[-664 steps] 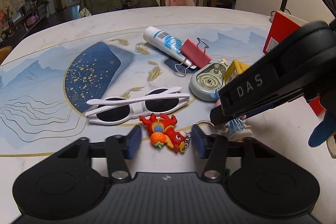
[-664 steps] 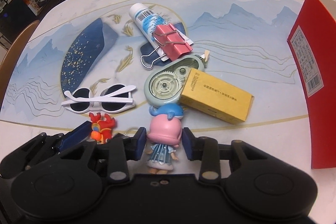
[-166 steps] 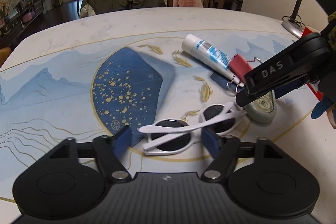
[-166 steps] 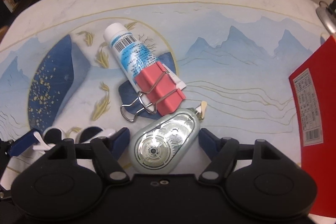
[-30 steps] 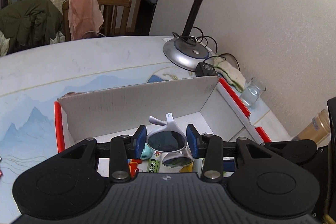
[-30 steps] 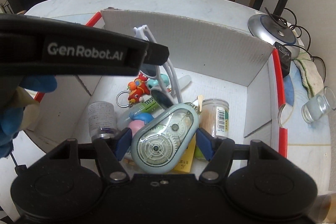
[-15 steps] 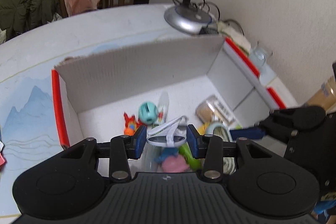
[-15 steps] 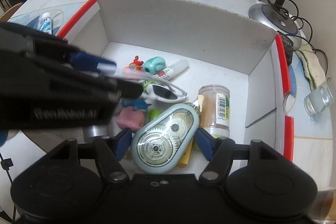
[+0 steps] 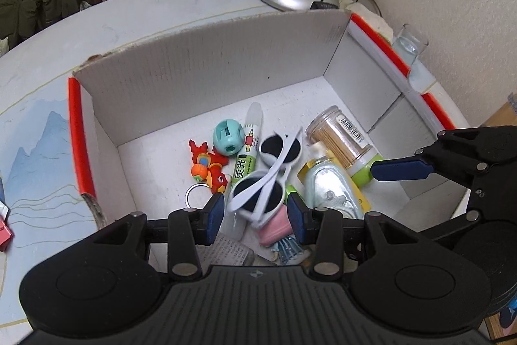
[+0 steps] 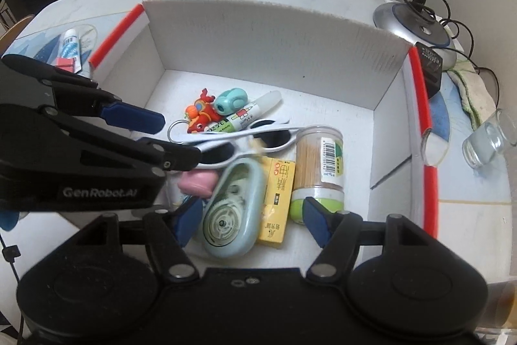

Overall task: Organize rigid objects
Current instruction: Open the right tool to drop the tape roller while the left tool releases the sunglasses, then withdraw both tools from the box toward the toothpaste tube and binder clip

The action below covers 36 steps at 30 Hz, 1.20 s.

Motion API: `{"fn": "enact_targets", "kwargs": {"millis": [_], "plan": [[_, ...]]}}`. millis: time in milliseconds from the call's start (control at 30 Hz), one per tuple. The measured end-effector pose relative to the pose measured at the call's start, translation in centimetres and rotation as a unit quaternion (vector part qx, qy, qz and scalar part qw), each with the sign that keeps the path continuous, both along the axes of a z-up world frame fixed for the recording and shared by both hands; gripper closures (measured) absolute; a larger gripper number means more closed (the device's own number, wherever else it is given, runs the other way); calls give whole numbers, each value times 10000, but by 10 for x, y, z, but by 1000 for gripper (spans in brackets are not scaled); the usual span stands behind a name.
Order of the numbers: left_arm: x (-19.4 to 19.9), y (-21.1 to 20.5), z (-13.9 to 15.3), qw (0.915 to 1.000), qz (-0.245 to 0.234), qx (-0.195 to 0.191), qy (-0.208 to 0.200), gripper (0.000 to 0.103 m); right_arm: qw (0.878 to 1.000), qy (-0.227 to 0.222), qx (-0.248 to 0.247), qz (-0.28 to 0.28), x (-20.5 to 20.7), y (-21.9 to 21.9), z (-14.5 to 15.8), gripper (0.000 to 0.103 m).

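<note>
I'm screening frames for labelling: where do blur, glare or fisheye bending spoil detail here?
Left wrist view: mostly sharp; the cardboard box walls bow from fisheye; glare whitens the tape dispenser. Right wrist view: softer overall, with the left hand-held gripper and white sunglasses motion-smeared; corners vignette black.

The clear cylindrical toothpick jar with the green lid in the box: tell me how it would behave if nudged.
The clear cylindrical toothpick jar with the green lid lies on its side, so it would probably roll. The yellow cardboard packet alongside would likely stop a roll that way. Packed full of toothpicks, it probably feels solid, and its smooth wall may slip in the tongs.
</note>
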<state>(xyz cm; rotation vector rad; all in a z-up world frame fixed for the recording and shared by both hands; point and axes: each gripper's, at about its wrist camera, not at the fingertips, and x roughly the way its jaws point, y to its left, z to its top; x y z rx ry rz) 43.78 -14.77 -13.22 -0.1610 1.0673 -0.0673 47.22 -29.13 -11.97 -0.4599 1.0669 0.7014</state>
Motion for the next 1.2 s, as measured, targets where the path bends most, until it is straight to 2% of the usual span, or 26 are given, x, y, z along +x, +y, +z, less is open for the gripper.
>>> {"fn": "enact_targets", "kwargs": {"millis": [133, 700, 833, 933, 1200], "plan": [[-8, 3, 12, 9998, 21, -30, -184, 57, 9999, -68, 134, 37, -7, -2, 13, 31], [-81, 44, 73, 9940, 52, -95, -1084, 55, 9963, -312, 799, -48, -55, 19, 72, 20], [-101, 65, 83, 9924, 141, -85, -1222, 43, 9957, -375, 845, -89, -70, 36, 79, 17], [-114, 83, 89, 9912, 188, -134, -1307, 39, 9950, -396, 910, -113, -81, 50, 83, 12], [-155, 145, 90, 9889, 495, -81, -1395, 31, 9919, -426, 1193, -81, -108, 98, 90, 7]]}}
